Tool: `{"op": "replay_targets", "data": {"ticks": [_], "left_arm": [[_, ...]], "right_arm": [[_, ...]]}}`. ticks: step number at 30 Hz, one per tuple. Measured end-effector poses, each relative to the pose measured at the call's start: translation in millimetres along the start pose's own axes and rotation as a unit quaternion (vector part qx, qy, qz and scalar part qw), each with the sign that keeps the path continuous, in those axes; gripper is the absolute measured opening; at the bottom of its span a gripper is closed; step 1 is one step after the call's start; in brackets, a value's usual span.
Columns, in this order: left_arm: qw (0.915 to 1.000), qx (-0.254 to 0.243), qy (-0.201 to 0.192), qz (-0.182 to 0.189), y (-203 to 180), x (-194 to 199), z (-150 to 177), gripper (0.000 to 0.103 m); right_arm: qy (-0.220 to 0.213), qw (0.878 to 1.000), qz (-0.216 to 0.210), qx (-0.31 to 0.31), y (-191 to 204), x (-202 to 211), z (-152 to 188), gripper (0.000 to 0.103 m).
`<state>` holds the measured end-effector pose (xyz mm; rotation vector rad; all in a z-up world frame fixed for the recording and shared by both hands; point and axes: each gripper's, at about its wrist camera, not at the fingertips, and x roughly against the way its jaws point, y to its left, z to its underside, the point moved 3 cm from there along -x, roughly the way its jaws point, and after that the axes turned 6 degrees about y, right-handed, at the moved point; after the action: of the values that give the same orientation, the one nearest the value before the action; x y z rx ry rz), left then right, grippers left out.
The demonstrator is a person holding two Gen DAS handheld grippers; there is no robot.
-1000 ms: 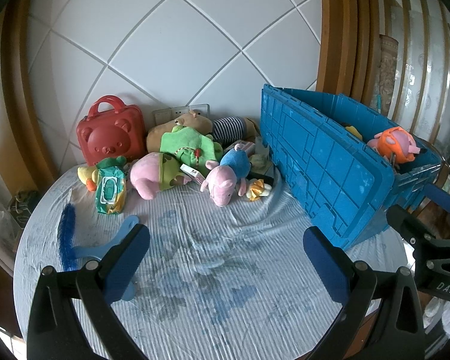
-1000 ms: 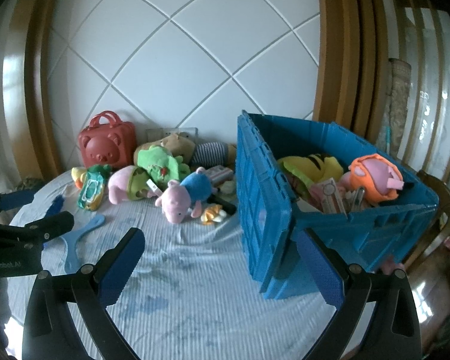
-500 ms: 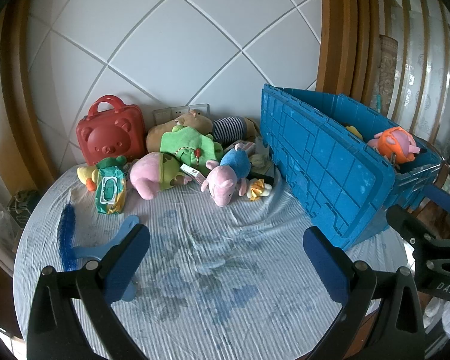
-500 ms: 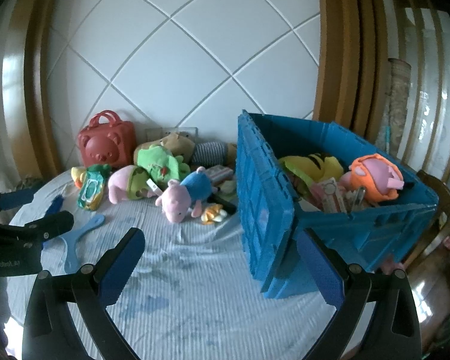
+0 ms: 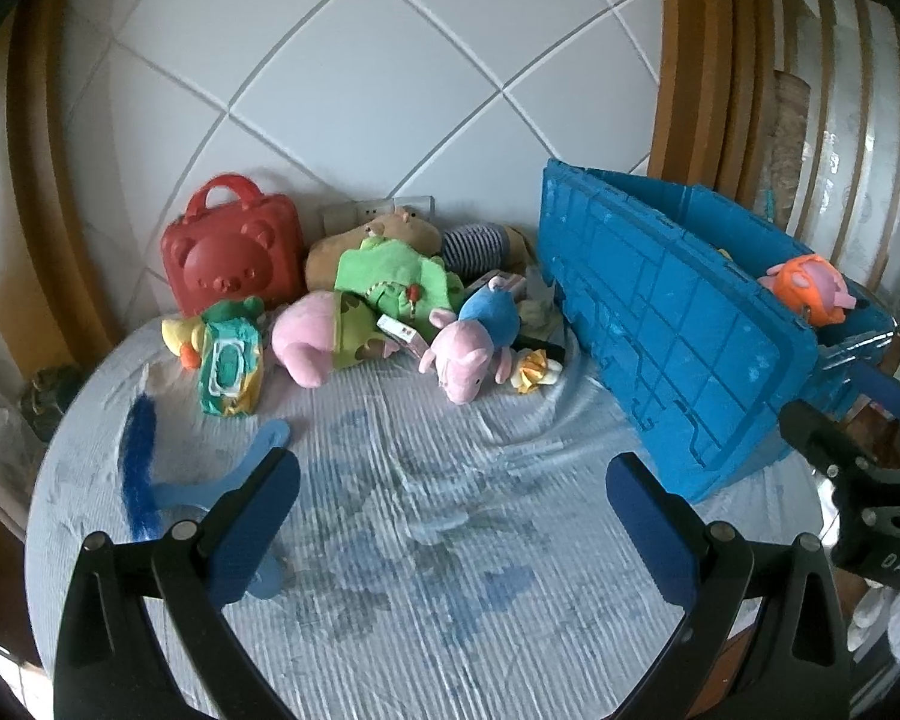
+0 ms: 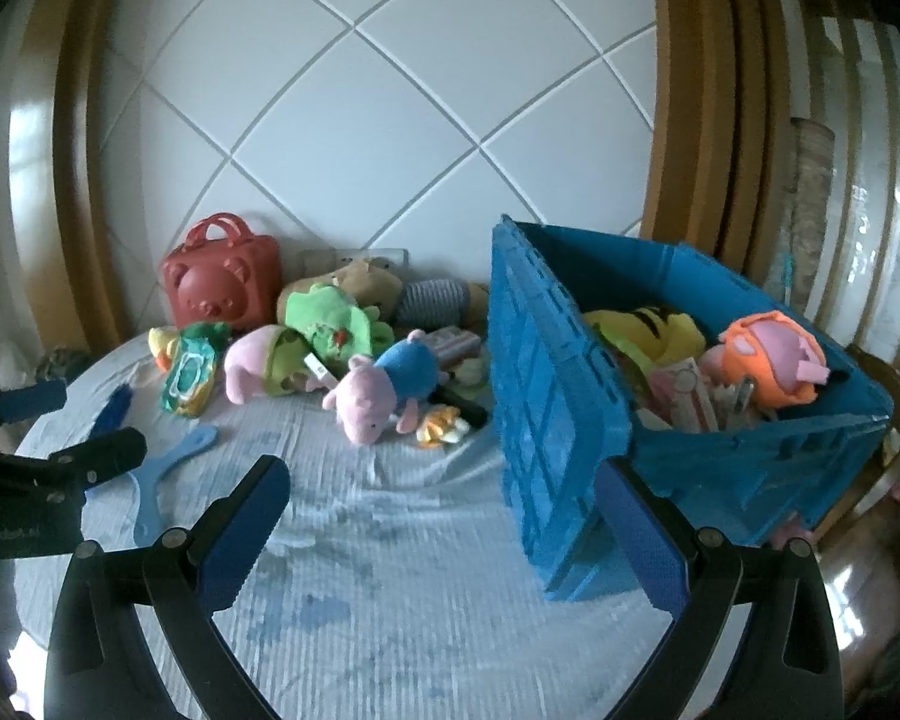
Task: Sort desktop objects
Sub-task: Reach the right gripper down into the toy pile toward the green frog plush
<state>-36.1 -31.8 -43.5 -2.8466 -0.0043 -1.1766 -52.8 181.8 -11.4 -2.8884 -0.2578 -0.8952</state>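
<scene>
the plush toys lie heaped at the table's far side by the wall, a pink pig in blue point(image 5: 471, 339) foremost, just left of the blue crate point(image 6: 546, 396), which holds an orange plush point(image 6: 771, 360). left gripper point(image 5: 450, 501) and right gripper point(image 6: 444, 501) hover empty, fingers spread wide. the right gripper's body reads "das"; other lettering is illegible.
</scene>
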Motion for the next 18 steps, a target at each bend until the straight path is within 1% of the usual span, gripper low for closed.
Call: {"op": "replay_targets", "data": {"ticks": [3,5,6,8,9,10,12,15,16,18], "left_arm": [[0.9994,0.024,0.024,0.004,17,-22,6,0.103],[0.9983,0.039,0.044,-0.005,29,-39,14,0.103],[0.9974,0.047,0.054,-0.009,35,-48,18,0.103],[0.9943,0.074,0.076,-0.005,53,-68,27,0.103],[0.9919,0.091,0.089,-0.001,65,-80,32,0.103],[0.989,0.104,0.105,-0.004,75,-90,38,0.103],[0.9816,0.128,0.137,-0.038,101,-109,51,0.103],[0.9666,0.167,0.177,-0.081,141,-129,71,0.103],[0.9607,0.18,0.189,-0.094,155,-134,77,0.103],[0.9507,0.209,0.196,-0.12,180,-138,89,0.103]], "right_arm": [[-0.006,1.0,-0.004,0.001,5,-6,-3,0.103],[-0.012,1.0,-0.018,-0.004,8,-16,-6,0.103],[-0.004,0.999,-0.035,-0.009,12,-29,-7,0.103],[0.035,0.997,-0.072,-0.005,21,-58,-6,0.103],[0.057,0.994,-0.095,-0.003,28,-79,-5,0.103],[0.08,0.99,-0.118,0.0,36,-99,-3,0.103],[0.114,0.981,-0.155,0.004,53,-138,-1,0.103],[0.149,0.968,-0.202,0.016,80,-184,0,0.103],[0.157,0.965,-0.208,0.021,89,-194,1,0.103],[0.173,0.959,-0.221,0.03,105,-213,4,0.103]]}}
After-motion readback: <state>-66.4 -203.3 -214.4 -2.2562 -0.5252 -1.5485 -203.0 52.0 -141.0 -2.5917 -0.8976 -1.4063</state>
